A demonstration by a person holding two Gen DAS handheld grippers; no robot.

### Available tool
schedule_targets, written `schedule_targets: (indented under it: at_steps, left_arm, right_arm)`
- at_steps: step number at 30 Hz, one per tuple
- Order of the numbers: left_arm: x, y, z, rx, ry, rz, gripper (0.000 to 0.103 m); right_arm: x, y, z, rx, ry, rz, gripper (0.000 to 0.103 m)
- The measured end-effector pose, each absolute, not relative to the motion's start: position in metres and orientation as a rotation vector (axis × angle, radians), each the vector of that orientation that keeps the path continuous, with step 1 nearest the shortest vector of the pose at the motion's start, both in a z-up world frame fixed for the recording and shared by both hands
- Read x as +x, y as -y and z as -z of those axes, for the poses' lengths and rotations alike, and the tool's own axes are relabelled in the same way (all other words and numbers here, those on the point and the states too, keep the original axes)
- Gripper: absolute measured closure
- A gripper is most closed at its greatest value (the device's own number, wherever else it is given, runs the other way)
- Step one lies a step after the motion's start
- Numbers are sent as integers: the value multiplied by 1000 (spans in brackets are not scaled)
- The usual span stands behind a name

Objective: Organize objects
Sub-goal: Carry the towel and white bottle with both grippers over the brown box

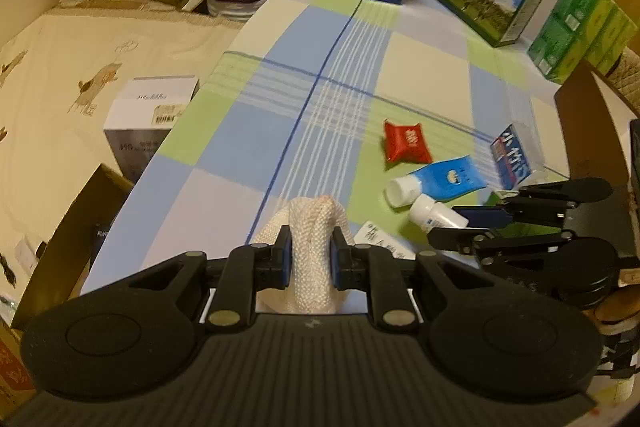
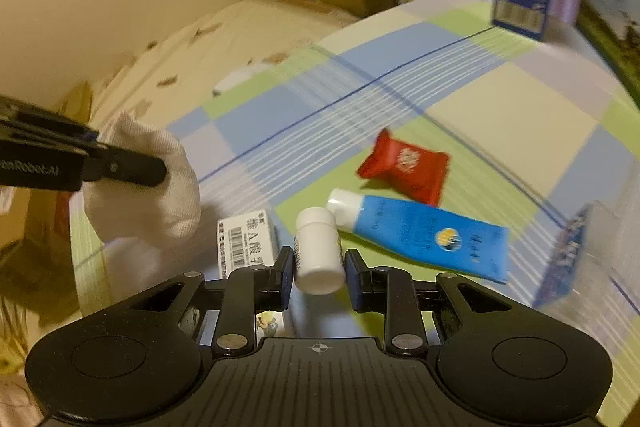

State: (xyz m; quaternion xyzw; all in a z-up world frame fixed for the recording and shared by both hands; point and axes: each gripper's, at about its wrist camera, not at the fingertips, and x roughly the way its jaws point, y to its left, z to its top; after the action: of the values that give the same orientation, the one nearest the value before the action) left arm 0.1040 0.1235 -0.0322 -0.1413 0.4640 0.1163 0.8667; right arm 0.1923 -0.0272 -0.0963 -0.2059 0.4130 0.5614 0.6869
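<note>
L wrist view
cloth: we see the white knit cloth (image 1: 312,247) bunched between the pads of the left gripper (image 1: 311,259), jaws squeezed onto it. Soft, light, floppy; we judge a pinch on the thick fold holds best, loose ends will drape.
cloth loc: near edge of the checked tablecloth (image 1: 240,131), lifted or resting, can't tell.
L pose: roughly level, pointing fwd along the table.
R gripper (image 1: 460,223): comes in from the right, fingers around the white bottle (image 1: 436,213).
others: red packet (image 1: 406,146), blue tube (image 1: 440,181) just beside the bottle.

R wrist view
bottle: we see the bottle between the fingers, lying down, cap away from us. Rigid, light, smooth plastic, so we judge it slippery; take it mid-body.
R state: jaws apart, a gap on the right side; left pad looks v. close, contact unclear.
R pose: low, angled down at the table.
near: label box (image 2: 246,245) just left of the bottle; tube touching or nearly touching its cap end.
</note>
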Motion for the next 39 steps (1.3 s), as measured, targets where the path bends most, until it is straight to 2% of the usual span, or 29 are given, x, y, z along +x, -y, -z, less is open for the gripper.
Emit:
schedule_targets:
  at_steps: [14, 39]
  left_arm:
    - [132, -58, -5, -219, -888, -67, 88]
    - [225, 146, -53, -38, -756, 363, 88]
  right_arm:
    - [205, 123, 35, -232, -868, -1071, 79]
    - [262, 326, -35, -3, -727, -655, 79]
